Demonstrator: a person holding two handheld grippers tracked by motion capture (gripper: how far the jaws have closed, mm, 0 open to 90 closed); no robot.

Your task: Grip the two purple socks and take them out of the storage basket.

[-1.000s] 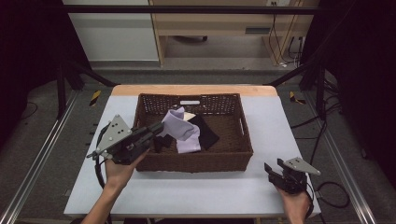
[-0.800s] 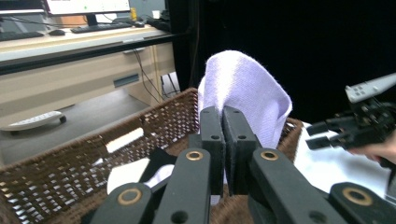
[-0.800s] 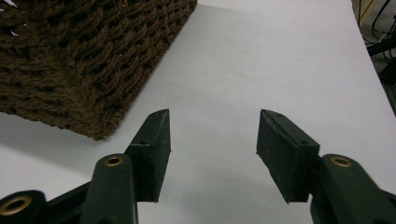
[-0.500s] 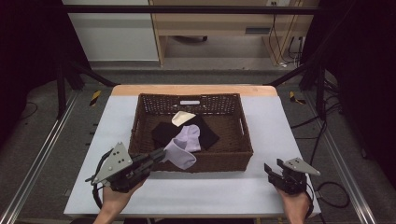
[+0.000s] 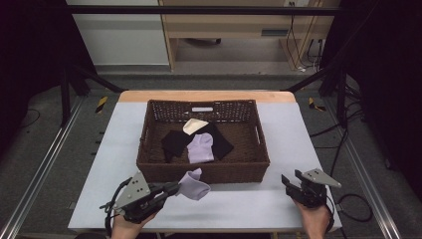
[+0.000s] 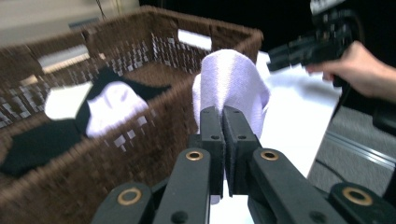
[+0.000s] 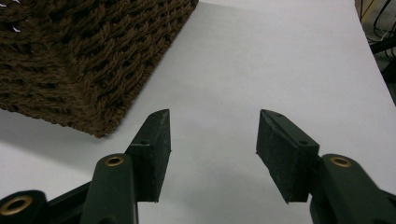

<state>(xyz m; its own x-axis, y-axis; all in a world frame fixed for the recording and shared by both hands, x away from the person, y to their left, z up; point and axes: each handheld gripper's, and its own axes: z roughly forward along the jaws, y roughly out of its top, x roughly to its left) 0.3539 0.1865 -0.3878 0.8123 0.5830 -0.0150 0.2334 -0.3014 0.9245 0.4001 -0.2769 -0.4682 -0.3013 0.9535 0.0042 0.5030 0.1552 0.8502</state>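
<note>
A lavender sock (image 5: 195,185) hangs just in front of the brown wicker basket (image 5: 204,172), low over the white table. My left gripper (image 5: 174,188) is shut on it at the near left. In the left gripper view the sock (image 6: 231,79) bulges above the closed jaws of my left gripper (image 6: 223,116), with the basket (image 6: 140,140) to its left. Inside the basket lie a second lavender sock (image 5: 201,148), a black sock (image 5: 174,142) and a cream one (image 5: 195,125). My right gripper (image 5: 288,180) rests at the near right, open, with only bare table between the fingers (image 7: 212,135).
The basket's near corner (image 7: 70,56) stands left of my right gripper. The white table (image 5: 249,204) has free room in front of the basket and on both sides. Metal frame rails (image 5: 45,164) run along the table's left and right.
My left gripper has come down and back towards the near edge, carrying the lavender sock from over the basket to the table in front of it. The right gripper has stayed put.
</note>
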